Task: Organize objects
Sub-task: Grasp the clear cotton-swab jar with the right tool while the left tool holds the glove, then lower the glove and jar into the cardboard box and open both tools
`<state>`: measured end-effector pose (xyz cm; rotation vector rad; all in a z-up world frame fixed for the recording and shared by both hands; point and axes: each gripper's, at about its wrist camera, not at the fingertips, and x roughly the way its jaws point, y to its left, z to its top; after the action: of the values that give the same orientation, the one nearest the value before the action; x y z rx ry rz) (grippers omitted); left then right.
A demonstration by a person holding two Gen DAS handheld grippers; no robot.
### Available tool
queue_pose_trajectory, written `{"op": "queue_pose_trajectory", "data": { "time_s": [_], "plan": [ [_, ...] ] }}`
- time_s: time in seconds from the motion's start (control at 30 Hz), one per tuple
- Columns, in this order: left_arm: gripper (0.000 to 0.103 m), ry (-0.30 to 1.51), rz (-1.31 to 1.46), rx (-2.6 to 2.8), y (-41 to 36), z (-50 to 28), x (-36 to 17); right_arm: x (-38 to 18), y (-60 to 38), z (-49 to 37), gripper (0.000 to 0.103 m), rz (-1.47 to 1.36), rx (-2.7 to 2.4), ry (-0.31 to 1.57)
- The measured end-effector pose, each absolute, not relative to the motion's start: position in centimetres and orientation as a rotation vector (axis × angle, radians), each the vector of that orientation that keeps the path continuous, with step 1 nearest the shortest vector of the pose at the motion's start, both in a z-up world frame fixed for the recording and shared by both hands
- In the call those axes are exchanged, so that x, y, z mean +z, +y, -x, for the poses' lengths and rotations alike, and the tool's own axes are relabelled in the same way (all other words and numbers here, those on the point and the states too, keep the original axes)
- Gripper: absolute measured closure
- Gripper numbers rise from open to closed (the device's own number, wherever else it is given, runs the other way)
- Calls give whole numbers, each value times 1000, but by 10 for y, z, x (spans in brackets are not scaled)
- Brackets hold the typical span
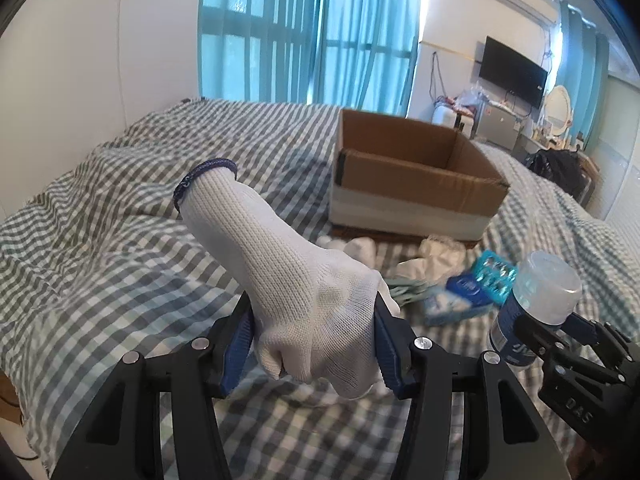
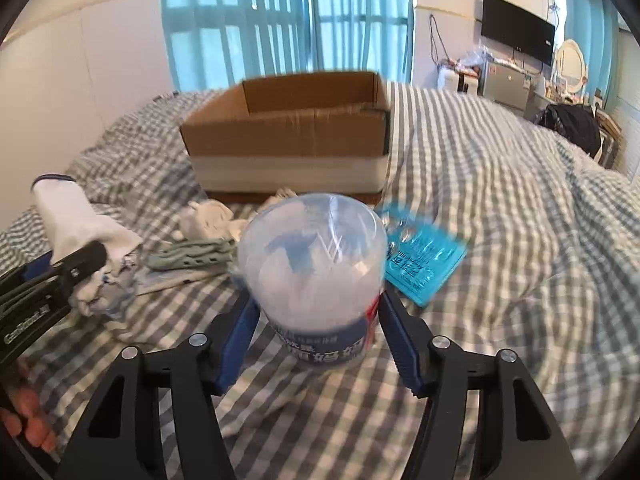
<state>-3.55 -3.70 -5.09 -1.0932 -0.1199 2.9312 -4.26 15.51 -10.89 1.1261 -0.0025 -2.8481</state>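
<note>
My left gripper point(image 1: 314, 344) is shut on a white knit glove point(image 1: 288, 276) with a blue cuff and holds it above the checked bedspread point(image 1: 100, 240); it also shows in the right wrist view point(image 2: 76, 216). My right gripper point(image 2: 316, 340) is shut on a clear plastic bottle point(image 2: 316, 268) with a blue label and a domed cap, seen too in the left wrist view point(image 1: 536, 300). An open cardboard box point(image 2: 288, 136) sits farther back on the bed, also in the left wrist view point(image 1: 412, 176).
Between the grippers and the box lie white socks point(image 2: 208, 216), a grey-green cloth point(image 2: 192, 256), a blue packet point(image 1: 468, 288) and a teal blister pack point(image 2: 424, 264). A TV point(image 2: 518, 38) and a cluttered desk point(image 2: 508, 84) stand at the right wall.
</note>
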Motion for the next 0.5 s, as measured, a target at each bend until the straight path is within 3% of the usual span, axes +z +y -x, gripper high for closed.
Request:
{"op": "queue_pose_trajectory", "data": {
  "time_s": [0.5],
  "plan": [
    [47,-2,823,2928,5,73,25,-18,179,35,42,-831,-2882,57]
  ]
}}
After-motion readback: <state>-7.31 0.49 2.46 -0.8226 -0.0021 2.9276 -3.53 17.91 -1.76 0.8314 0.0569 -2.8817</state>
